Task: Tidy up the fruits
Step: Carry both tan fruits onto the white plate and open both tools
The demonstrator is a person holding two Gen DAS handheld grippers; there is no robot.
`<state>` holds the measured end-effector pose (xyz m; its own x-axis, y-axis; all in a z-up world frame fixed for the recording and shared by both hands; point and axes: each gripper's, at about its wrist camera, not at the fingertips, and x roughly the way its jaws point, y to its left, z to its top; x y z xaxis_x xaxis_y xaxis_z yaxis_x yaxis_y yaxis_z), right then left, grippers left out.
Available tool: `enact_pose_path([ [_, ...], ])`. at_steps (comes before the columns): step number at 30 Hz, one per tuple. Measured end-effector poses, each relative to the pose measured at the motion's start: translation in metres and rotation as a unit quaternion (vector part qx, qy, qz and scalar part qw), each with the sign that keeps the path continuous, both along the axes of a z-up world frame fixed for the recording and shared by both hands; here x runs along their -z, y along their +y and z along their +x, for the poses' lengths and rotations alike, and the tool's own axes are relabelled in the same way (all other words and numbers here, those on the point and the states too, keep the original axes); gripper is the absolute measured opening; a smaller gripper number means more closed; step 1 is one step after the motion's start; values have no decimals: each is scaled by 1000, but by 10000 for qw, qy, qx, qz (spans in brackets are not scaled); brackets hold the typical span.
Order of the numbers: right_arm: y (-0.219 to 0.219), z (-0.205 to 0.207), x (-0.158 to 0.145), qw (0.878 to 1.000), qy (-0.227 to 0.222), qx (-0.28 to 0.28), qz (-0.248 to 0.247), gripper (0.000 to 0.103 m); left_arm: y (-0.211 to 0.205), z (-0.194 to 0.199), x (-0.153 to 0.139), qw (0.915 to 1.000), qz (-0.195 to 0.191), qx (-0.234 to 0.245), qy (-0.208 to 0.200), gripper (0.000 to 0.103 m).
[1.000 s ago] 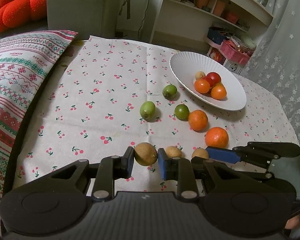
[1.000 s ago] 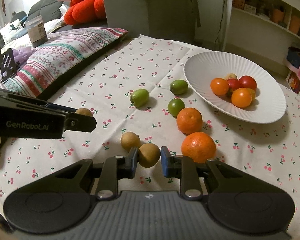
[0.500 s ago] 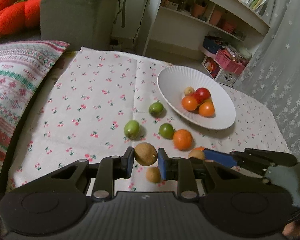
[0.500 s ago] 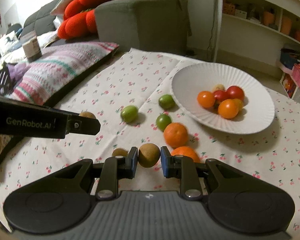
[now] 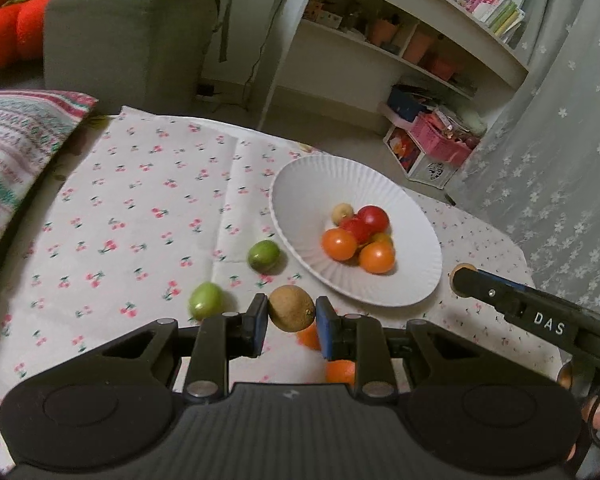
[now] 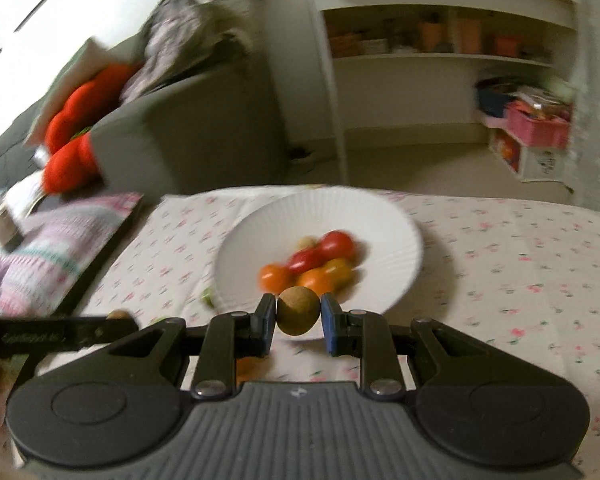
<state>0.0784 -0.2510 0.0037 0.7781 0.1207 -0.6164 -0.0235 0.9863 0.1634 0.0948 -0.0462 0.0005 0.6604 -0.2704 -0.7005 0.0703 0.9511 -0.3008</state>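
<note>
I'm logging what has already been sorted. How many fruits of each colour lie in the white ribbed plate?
Red round fruits: 2
Orange round fruits: 2
Small pale tan fruit: 1
Yellowish fruit, mostly hidden: 1
Total in the white ribbed plate: 6

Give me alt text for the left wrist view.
The left tool grips a brown kiwi above a cherry-print tablecloth. Ahead, a white plate holds red and orange tomatoes; two green fruits lie beside it.
</note>
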Motion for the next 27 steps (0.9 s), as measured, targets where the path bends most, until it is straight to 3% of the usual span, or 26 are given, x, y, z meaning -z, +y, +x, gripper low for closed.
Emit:
enact_pose_path([
  [4, 0, 11, 9, 9998, 114, 140, 43, 22, -15, 16, -1, 9996, 188, 102, -164, 12],
  [12, 17, 20, 16, 9998, 153, -101, -49, 22, -36, 44, 10, 9977, 488, 272, -374, 12],
  [27, 31, 36, 40, 9972, 279, -346, -603, 22, -35, 78, 29, 9967, 672, 323, -329, 13],
])
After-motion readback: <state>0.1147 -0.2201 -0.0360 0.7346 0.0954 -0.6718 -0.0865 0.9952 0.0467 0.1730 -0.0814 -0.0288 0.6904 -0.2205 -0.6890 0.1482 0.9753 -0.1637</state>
